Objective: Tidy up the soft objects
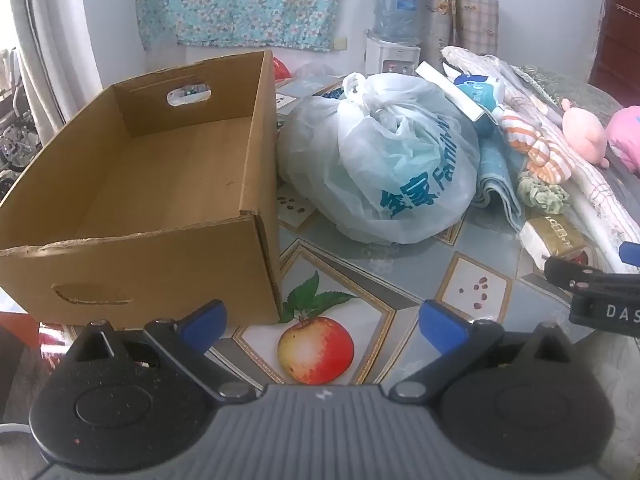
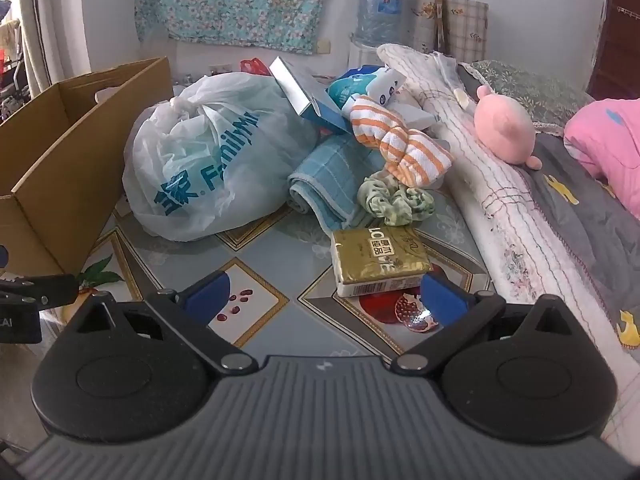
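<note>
- Currently, the left gripper stood fully spread with nothing between its blue pads, pointed steeply down at the table.
- From the left gripper, the cardboard box lay at 11 o'clock, open-topped and unfilled, its near corner just beside the left pad.
- From the same gripper, the tied plastic bag sat at 1 o'clock, just beside the box's right wall.
- An apple printed on the tablecloth lay at 12 o'clock, directly between the left gripper's pads.
- Likewise, the right gripper stood fully spread and held nothing.
- From the right gripper, the gold tissue pack lay at 12 to 1 o'clock, flat on the table, its near edge just ahead of the right pad; contact could not be determined.
- Beyond the pack, the green scrunchie lay at 12 o'clock, touching the blue towel on its left.
- The orange-striped cloth rested at 1 o'clock, behind the scrunchie and above the towel.
- The pink plush toy lay at 2 o'clock on the quilted bedding, well apart from the right gripper.
- The plastic bag lay at 11 o'clock from the right gripper, with the box at 10 o'clock beyond it.
</note>
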### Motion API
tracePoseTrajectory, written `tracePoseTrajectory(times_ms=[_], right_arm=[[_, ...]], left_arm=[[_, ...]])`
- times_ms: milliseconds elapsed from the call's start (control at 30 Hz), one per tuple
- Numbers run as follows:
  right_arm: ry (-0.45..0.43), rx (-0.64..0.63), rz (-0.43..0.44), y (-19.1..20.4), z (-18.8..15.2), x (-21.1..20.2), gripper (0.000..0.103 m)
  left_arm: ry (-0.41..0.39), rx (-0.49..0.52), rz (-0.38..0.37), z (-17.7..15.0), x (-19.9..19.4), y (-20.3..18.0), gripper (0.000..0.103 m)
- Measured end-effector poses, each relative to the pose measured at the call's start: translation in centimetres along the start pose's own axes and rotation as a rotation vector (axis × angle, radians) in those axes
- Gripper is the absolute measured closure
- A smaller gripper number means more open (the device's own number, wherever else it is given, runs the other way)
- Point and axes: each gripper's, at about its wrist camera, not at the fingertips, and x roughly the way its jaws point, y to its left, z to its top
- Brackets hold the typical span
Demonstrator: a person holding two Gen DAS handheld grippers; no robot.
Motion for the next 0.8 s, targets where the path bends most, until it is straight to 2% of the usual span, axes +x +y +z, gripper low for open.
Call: tracePoseTrajectory(times_ms=[800], right_arm=[[0.006,0.005,0.006,0.50,0.41,0.55,0.001]], left_arm=[[0.003,-0.034,0.012,0.06,0.09,0.78,0.000]])
